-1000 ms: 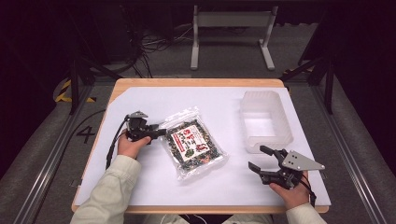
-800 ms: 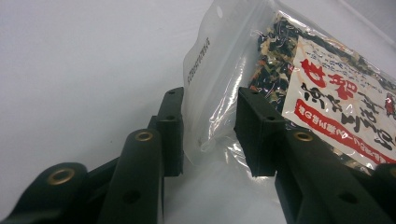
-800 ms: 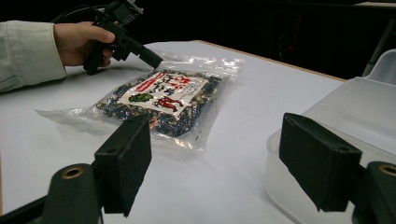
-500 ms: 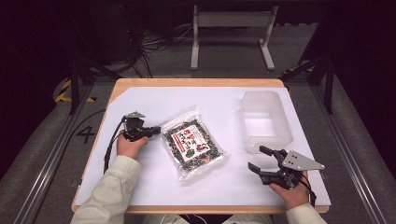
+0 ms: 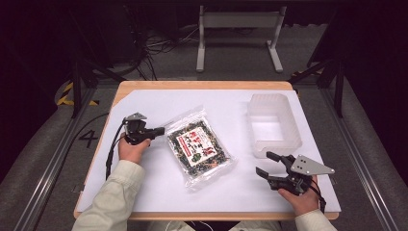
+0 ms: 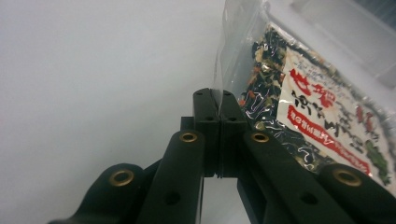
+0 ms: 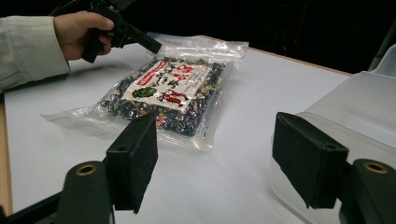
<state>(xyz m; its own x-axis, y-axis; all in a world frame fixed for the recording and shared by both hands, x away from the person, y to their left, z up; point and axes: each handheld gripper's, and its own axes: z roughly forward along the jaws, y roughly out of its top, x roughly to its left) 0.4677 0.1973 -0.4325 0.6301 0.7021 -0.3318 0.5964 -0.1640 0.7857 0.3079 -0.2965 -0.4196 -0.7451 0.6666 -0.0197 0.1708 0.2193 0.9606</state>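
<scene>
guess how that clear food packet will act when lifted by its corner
The packet will probably sag, since the left gripper pinches only thin clear film at its edge. Its glossy film may slip. The loose filling could shift downward.

In the left gripper view, the bag (image 6: pixel 322 116) is cut off by the right and top edges, and its near edge is hidden behind the closed jaws, so the pinched film can barely be made out. The label print cannot be read in the high view, being too small. In the right gripper view, the bin (image 7: pixel 355 107) is cut off by the right edge and partly covered by one jaw.
</scene>
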